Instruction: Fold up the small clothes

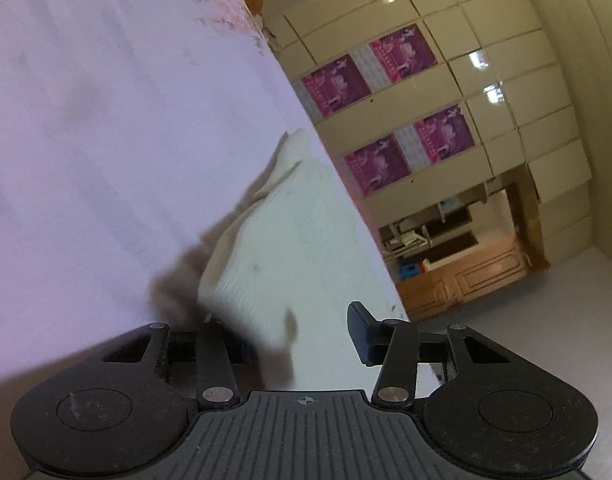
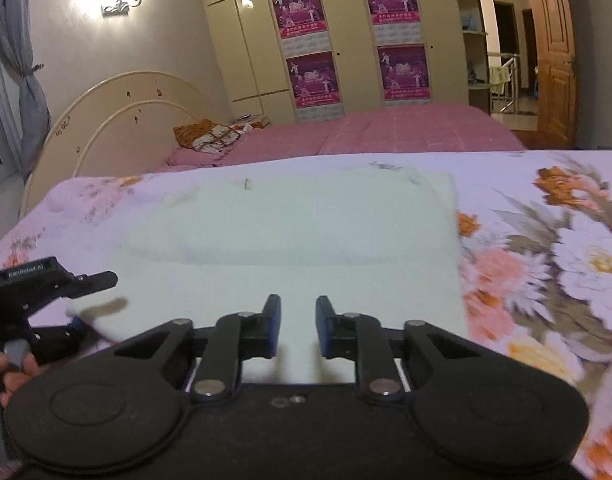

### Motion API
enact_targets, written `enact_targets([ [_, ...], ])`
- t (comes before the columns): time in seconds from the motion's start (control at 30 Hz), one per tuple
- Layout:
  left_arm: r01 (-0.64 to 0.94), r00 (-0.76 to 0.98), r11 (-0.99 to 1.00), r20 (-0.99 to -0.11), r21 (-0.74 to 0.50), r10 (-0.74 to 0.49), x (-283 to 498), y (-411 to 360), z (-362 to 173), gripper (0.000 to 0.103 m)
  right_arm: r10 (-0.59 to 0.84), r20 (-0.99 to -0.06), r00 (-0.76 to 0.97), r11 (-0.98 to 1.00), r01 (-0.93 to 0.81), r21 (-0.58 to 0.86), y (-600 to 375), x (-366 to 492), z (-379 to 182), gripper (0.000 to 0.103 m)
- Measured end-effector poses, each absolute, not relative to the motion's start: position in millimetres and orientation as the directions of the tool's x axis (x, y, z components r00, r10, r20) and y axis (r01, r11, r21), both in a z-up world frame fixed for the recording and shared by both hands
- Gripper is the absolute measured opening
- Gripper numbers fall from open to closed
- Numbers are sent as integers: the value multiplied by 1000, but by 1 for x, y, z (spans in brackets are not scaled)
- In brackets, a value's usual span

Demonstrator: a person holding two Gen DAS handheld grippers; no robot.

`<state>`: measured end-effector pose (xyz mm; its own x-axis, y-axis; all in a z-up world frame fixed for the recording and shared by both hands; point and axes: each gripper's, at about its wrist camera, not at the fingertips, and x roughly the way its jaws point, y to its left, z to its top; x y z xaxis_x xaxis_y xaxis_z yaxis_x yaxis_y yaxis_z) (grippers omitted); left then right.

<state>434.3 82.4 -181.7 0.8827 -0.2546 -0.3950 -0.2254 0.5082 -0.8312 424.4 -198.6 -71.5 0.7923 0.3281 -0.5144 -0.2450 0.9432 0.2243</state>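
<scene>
R wrist: white cloth (image 2: 298, 236) on bedsheet (image 2: 546, 248)

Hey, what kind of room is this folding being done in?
Most likely a home bedroom. The white cloth lies on a floral bedsheet; behind it are a pink-covered bed with a curved headboard, and a tall built-in wardrobe with posters on its doors.

Home bedroom: bed w/ headboard (image 2: 106, 120), pink bedspread (image 2: 386, 128), cream wardrobe (image 2: 346, 40), curtain (image 2: 18, 40).
</scene>
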Motion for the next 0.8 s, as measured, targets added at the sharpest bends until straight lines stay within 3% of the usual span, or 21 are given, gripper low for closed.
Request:
enact_targets([
  [0.3, -230, 893, 500, -385, -835, -233, 491, 79, -185, 45, 380, -504, 776, 924, -288, 253, -163, 487, -79, 7],
  [0.33, -233, 889, 517, -395, -824, -229, 497, 77, -184, 43, 384, -503, 774, 922, -291, 256, -160, 491, -80, 7],
  [0.4, -256, 877, 542, -428, -800, -217, 504, 76, -186, 23, 386, -508, 770, 921, -290, 261, -155, 497, -84, 7],
  [0.47, -262, 876, 534, -431, -804, -218, 503, 80, -191, 15, 385, -521, 762, 921, -284, 265, -155, 502, -90, 7],
  [0.6, -216, 895, 561, -392, -799, -213, 492, 80, -180, 8, 370, -542, 754, 928, -272, 256, -155, 505, -102, 2],
  [0.73, -267, 860, 600, -467, -754, -204, 503, 80, -179, 8, 368, -540, 757, 928, -265, 260, -153, 503, -103, 2],
  [0.8, -229, 873, 641, -446, -733, -198, 504, 77, -167, 8, 370, -542, 754, 927, -261, 270, -153, 504, -102, 2],
])
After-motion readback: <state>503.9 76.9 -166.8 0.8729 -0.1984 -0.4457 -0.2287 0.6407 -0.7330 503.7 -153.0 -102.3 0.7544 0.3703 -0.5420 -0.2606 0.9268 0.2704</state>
